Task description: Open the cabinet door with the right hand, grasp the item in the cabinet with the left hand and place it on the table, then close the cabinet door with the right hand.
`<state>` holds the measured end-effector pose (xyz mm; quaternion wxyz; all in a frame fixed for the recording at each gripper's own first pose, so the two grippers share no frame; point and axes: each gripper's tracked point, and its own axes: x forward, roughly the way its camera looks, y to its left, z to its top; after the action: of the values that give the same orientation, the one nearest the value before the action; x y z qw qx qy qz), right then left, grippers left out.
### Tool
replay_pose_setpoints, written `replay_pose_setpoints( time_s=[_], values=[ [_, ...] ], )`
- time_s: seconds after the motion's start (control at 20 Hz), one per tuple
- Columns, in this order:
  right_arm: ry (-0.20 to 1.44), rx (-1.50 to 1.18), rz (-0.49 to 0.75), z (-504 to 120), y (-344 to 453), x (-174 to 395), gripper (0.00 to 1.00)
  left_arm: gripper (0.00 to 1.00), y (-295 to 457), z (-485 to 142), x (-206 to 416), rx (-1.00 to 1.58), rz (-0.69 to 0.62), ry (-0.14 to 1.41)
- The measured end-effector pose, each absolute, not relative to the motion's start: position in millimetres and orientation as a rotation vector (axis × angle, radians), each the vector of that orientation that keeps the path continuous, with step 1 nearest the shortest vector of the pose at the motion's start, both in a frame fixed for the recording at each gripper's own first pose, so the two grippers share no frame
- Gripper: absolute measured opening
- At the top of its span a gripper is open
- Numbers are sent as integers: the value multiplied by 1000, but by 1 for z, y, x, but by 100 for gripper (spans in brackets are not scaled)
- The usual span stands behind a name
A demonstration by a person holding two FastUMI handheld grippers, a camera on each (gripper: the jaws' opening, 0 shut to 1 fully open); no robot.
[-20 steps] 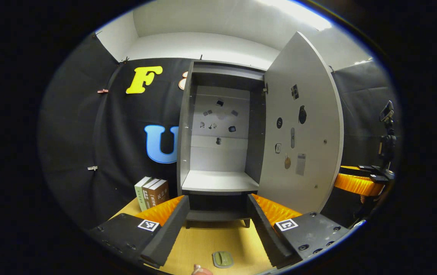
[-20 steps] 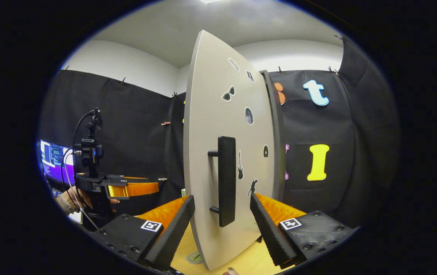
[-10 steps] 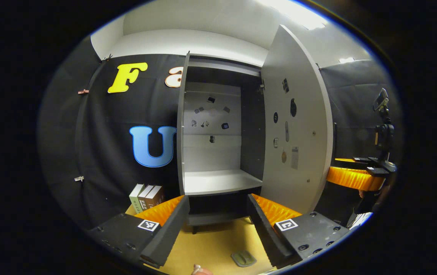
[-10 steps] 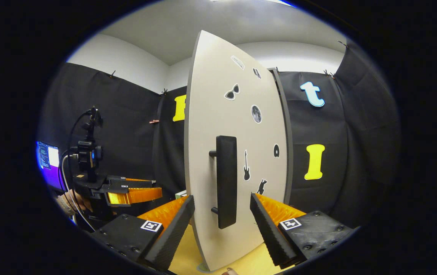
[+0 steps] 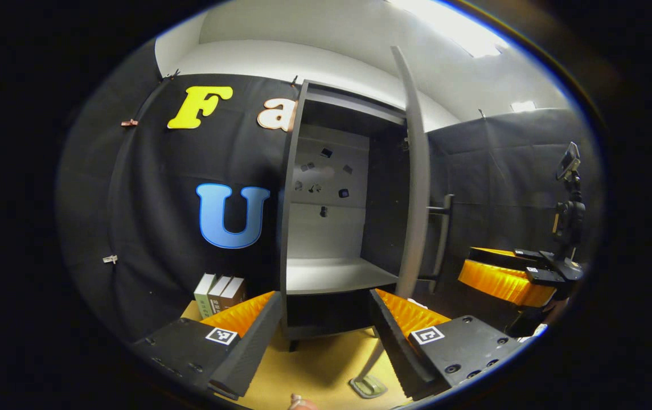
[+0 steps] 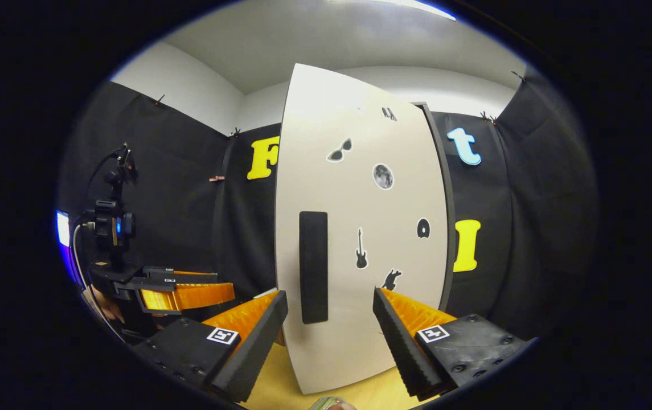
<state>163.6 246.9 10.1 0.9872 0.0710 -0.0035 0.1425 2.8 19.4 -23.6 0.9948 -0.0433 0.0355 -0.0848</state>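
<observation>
While the small greenish item (image 5: 369, 386) lay on the table (image 5: 314, 364) in front of the cabinet (image 5: 326, 228), the left gripper (image 5: 323, 336) hovered above it, fingers spread and empty. The cabinet door (image 6: 360, 228) stood partly ajar; the right gripper (image 6: 330, 336), also spread, faced the door handle (image 6: 313, 266) without touching it.

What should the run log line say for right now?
stage: closing door | door: partly open | left gripper: open | right gripper: open | item: on table
</observation>
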Motion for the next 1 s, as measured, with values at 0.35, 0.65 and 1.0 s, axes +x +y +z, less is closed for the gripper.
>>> replay_pose_setpoints(
  time_s=[0.35, 0.65, 1.0],
  values=[
    [5, 129, 179, 6, 203, 190, 98, 95, 8, -24, 26, -75, -168, 51],
    [10, 43, 152, 0, 185, 204, 98, 95, 2, -11, 30, -37, -121, 23],
    [22, 49, 179, -4, 185, 206, 98, 95, -27, -4, 33, -11, -134, 13]
  ],
)
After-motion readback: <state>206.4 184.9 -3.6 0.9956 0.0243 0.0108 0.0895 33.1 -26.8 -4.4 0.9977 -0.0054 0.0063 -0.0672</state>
